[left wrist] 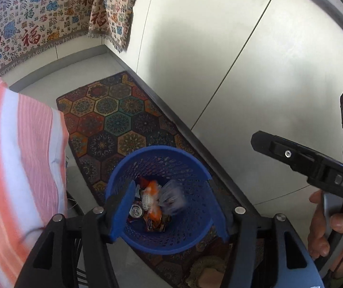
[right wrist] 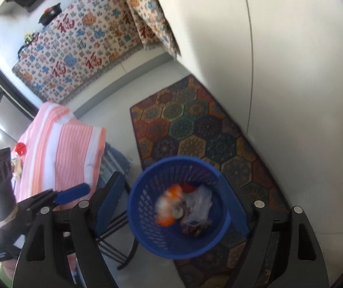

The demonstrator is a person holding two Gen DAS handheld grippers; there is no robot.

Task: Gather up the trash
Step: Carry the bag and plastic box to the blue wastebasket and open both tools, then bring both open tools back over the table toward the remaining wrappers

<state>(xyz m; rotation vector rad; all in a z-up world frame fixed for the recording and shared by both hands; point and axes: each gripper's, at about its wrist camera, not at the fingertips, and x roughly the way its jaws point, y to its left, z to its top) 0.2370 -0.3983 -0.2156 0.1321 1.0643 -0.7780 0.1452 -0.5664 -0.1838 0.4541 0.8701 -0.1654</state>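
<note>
A blue mesh bin (left wrist: 161,201) stands on the near end of a hexagon-patterned rug (left wrist: 113,120) that lies along the foot of a white wall (left wrist: 219,48). Both grippers hang above the bin, looking down into it. The left gripper (left wrist: 171,213) has its jaws spread wide with nothing between them, its blue pads (left wrist: 121,213) framing the bin's mouth. The right gripper (right wrist: 171,206) is likewise spread wide and holds nothing, one pad over the bin's right rim and the other outside its left rim. Inside the bin lies the trash: an orange wrapper (left wrist: 151,196), a can (left wrist: 136,210) with its top showing, and a clear crumpled bag (left wrist: 171,198) that looks motion-blurred. In the right wrist view the contents are blurred, though the orange wrapper and the clear bag can be made out. Left of the bin, a pink-and-white striped cloth (right wrist: 61,148) covers a table, with a small red object (right wrist: 20,148) near its left edge. A patterned cloth (right wrist: 80,48) hangs at the far end of the floor.
</note>
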